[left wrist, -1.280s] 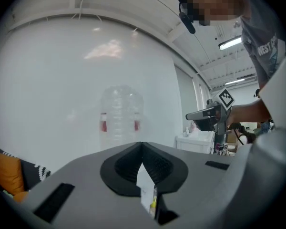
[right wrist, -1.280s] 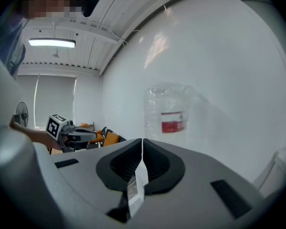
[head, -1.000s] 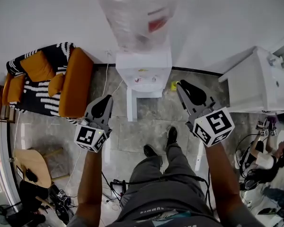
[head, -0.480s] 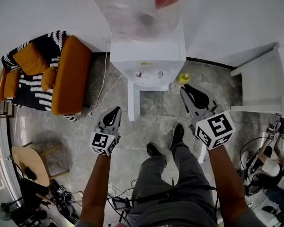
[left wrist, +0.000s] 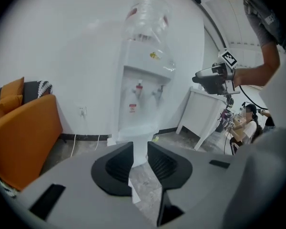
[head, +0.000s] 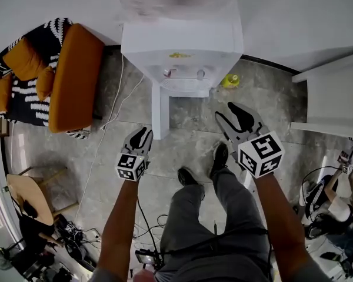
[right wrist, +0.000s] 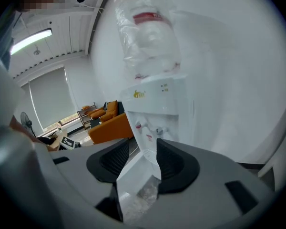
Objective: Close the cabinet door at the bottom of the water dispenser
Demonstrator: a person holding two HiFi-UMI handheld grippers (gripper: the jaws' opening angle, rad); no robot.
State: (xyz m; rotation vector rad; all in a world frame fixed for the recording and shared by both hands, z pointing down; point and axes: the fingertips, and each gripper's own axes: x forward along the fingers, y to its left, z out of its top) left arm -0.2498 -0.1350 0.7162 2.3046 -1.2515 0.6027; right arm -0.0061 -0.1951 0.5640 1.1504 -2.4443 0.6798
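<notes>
The white water dispenser (head: pixel 182 46) stands against the wall with a clear bottle on top. Its bottom cabinet door (head: pixel 159 113) stands open and juts out over the floor toward me. My left gripper (head: pixel 140 137) hovers low, just in front of the door's free edge; its jaws are opening, only a narrow gap, nothing between them. My right gripper (head: pixel 237 117) hangs to the right of the cabinet, its jaws opening wider, also empty. The left gripper view looks at the door (left wrist: pixel 136 132) past that gripper (left wrist: pixel 139 143). In the right gripper view the door (right wrist: pixel 136 173) lies beyond that gripper (right wrist: pixel 142 141).
An orange sofa (head: pixel 70 75) with cushions stands left of the dispenser, a white table (head: pixel 335 98) to its right. A small yellow thing (head: pixel 230 81) lies on the floor by the dispenser. Cables (head: pixel 115 116) run along the stone floor. A seated person (head: pixel 335 198) is at the lower right.
Both grippers have sunk toward the floor and the dispenser fills more of the head view. The right jaws have spread apart; the left jaws have parted a little.
</notes>
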